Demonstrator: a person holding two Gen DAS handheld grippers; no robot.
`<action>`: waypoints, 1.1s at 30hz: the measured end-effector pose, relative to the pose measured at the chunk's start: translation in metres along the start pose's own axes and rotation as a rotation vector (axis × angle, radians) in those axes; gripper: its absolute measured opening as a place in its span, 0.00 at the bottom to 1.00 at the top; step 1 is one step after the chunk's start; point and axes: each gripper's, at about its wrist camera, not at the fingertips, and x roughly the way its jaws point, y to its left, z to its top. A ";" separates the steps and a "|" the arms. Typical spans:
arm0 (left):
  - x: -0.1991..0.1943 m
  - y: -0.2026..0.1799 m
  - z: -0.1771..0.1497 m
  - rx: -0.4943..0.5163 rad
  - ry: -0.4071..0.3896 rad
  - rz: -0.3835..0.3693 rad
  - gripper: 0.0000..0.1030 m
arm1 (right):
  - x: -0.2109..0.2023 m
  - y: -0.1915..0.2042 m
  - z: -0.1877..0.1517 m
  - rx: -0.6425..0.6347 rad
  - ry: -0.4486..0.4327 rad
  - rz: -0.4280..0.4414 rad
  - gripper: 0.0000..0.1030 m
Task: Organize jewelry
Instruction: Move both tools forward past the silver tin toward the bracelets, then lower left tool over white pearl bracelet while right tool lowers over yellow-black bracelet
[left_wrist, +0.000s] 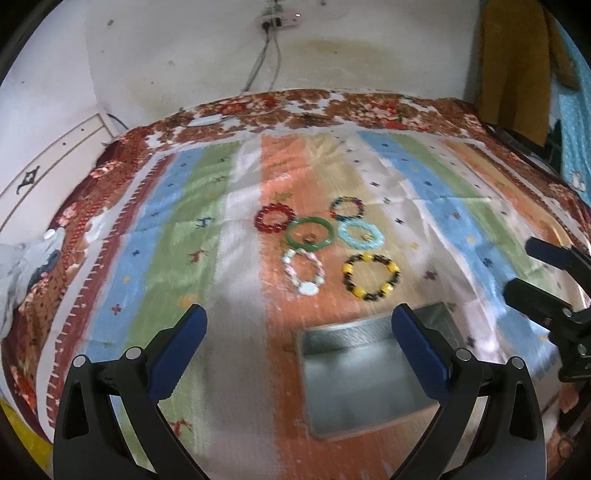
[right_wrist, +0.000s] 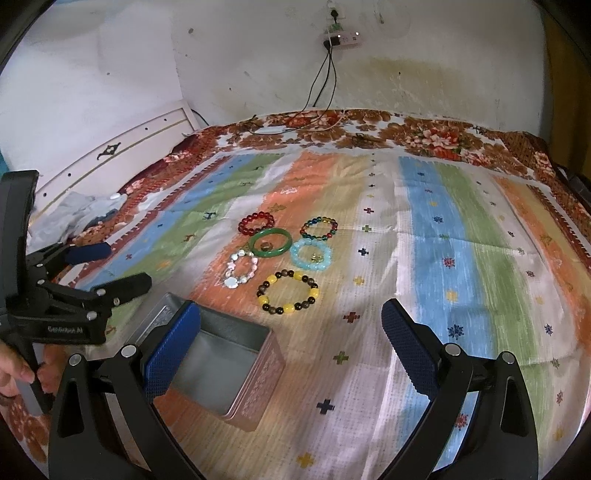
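On the striped bedspread (right_wrist: 424, 258) | six bracelets (right_wrist: 284, 266) clustered mid-cloth, none in the tin yet | open tin (right_wrist: 221, 369) at their 7 o'clock, empty | left gripper (left_wrist: 299, 332) jaws wide, holding nothing | right gripper (right_wrist: 291, 328) jaws wide too, holding nothing

Left wrist view is motion-blurred; the left gripper's finger (left_wrist: 417, 354) hides part of the tin (left_wrist: 354, 380); small charms inside two bracelets unreadable
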 end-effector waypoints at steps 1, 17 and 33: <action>0.002 0.002 0.002 -0.004 0.005 -0.001 0.95 | 0.001 -0.001 0.001 0.000 0.002 0.000 0.96; 0.038 0.012 0.025 0.003 0.056 0.022 0.95 | 0.034 -0.009 0.021 -0.003 0.061 -0.008 0.96; 0.093 0.026 0.045 -0.006 0.162 0.036 0.95 | 0.078 -0.020 0.033 -0.008 0.166 -0.017 0.96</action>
